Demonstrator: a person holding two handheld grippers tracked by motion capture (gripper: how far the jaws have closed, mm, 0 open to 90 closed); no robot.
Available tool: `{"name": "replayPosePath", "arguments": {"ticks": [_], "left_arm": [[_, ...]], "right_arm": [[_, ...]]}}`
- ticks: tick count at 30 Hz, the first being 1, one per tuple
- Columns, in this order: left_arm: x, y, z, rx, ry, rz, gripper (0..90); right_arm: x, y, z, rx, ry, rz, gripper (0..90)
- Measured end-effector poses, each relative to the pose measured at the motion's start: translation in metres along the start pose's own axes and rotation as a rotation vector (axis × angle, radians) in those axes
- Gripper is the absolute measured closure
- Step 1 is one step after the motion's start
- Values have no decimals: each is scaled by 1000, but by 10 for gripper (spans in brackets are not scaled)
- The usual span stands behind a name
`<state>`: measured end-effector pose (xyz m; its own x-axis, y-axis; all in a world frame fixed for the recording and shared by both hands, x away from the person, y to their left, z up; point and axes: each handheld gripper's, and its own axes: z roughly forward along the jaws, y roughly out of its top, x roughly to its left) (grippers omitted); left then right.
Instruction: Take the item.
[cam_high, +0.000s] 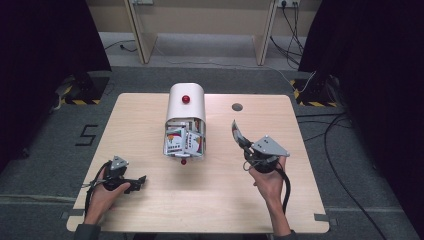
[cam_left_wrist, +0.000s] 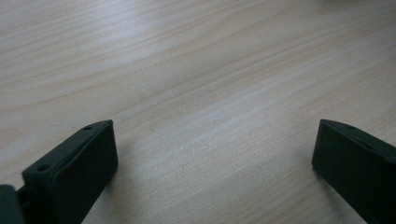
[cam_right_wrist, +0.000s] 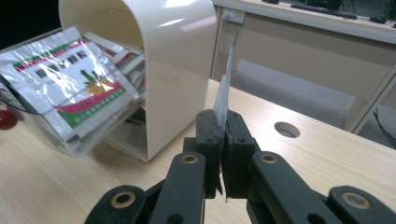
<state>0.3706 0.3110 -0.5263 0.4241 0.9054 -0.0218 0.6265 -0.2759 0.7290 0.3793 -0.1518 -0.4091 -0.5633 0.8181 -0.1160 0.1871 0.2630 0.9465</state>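
Note:
A cream arched box (cam_high: 185, 102) with a red knob stands mid-table, its front flap down and several printed sachets (cam_high: 182, 140) spilling out of it. The same box (cam_right_wrist: 159, 60) and sachets (cam_right_wrist: 70, 88) fill the left of the right gripper view. My right gripper (cam_high: 242, 139) is to the right of the box, shut on one sachet (cam_high: 236, 131), which stands edge-on between its pads (cam_right_wrist: 224, 95). My left gripper (cam_high: 140, 181) rests low at the table's front left, and its fingertips (cam_left_wrist: 79, 158) stand wide apart over bare wood, with nothing between them.
A round cable hole (cam_high: 237, 107) sits in the tabletop (cam_high: 150, 200) behind the right gripper. A small red knob (cam_high: 183, 161) lies at the flap's front edge. Dark curtains flank the table, and cables run over the floor at right.

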Motion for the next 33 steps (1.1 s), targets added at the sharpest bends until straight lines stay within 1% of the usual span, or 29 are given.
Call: {"name": "replayPosePath", "arguments": {"ticks": [3,8,12,13,14,19,20,24,33], "left_arm": [[0,0,0,0,0,0,0],[0,0,0,0,0,0,0],[0,0,0,0,0,0,0],[0,0,0,0,0,0,0],[0,0,0,0,0,0,0],[0,0,0,0,0,0,0],[0,0,0,0,0,0,0],[0,0,0,0,0,0,0],[0,0,0,0,0,0,0]], "right_arm": [[-3,-2,-1,7,-8,1,871],[-9,-11,2,29,-25,20,872],[-13,-17,3,48,-33,20,871],[-13,-17,3,48,-33,20,871],[-15,-20,4,51,-38,31,871],[-20,-23,3,60,-50,34,871],[-22,-25,3,61,-53,41,871],[-27,-30,3,78,-63,50,871],[-32,-38,5,102,-71,59,871]]}}
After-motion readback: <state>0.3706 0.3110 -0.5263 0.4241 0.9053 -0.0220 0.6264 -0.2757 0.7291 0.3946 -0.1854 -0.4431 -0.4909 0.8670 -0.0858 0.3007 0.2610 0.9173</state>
